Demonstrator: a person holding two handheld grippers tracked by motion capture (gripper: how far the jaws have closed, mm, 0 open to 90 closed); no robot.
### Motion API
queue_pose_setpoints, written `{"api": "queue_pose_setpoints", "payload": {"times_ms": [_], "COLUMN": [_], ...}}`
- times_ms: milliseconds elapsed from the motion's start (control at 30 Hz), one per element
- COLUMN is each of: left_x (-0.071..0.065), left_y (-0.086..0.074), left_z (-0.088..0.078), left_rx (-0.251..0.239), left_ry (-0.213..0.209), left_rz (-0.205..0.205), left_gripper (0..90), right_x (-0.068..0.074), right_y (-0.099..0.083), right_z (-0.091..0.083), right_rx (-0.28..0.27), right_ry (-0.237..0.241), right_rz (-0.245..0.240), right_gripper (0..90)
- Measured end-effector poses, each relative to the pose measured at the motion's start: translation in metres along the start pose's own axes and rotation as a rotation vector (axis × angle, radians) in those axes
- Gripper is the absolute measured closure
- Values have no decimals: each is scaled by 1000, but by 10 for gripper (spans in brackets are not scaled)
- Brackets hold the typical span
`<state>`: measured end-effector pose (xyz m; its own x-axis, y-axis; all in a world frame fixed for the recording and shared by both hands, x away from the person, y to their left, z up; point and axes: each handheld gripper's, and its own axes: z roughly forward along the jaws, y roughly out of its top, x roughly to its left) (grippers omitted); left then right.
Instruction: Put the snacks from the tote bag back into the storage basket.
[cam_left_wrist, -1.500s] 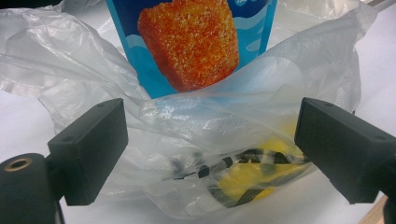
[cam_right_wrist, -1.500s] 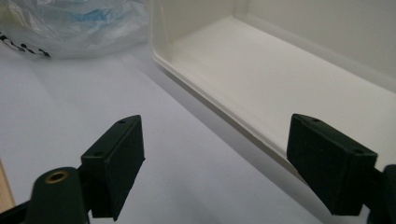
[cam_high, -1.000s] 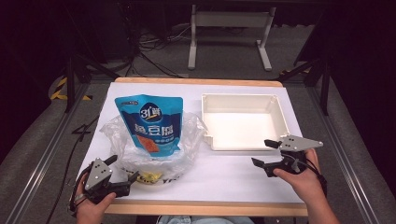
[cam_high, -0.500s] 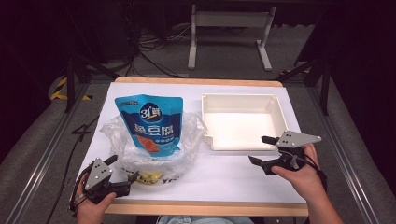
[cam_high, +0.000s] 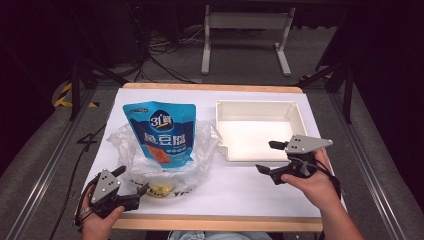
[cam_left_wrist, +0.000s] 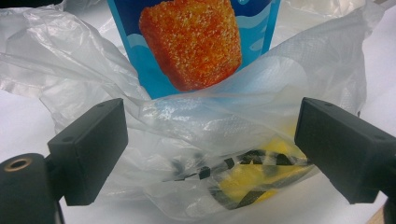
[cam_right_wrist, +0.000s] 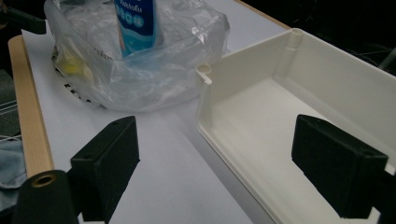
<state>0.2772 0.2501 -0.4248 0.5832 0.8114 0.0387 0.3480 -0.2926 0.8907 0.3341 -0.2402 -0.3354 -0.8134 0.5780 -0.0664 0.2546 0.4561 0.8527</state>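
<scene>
Clear plastic bag lies on the left half of the desk, toward the near edge, a blue snack pouch standing inside it. Left claw sits at the near left corner, spread, bag film just ahead, nothing pinched. Right claw, jaws just been opening, nothing between them, hovers at the near edge of the white tray.

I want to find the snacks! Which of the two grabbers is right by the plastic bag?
The left gripper, at the table's near-left corner. Its open jaws face the clear plastic bag; the right gripper hovers by the white tray.
</scene>
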Motion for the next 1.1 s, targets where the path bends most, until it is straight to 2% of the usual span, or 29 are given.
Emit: {"api": "queue_pose_setpoints", "payload": {"times_ms": [267,333,467,567,633,700,1100], "left_x": [0,0,0,0,0,0,0], "left_y": [0,0,-1,-1,-2,-2,-1], "left_z": [0,-1,-4,-5,-5,-5,-3], "left_rx": [1,1,-8,-10,-7,-7,-3], "left_ry": [-1,2,12,15,15,15,4], "left_rz": [4,3,0,0,0,2,11], "left_gripper": [106,106,106,106,106,106,106], "right_x": [6,8,12,13,16,16,17], "right_y": [14,18,28,32,40,41,62], "right_z": [13,18,30,35,45,46,82], "right_rx": [-30,-39,-44,-45,-47,-48,-66], "right_ry": [33,39,45,52,67,70,130], "right_rz": [-21,-33,-78,-83,-101,-105,-126], "right_gripper": [133,131,184,186,185,185,170]}}
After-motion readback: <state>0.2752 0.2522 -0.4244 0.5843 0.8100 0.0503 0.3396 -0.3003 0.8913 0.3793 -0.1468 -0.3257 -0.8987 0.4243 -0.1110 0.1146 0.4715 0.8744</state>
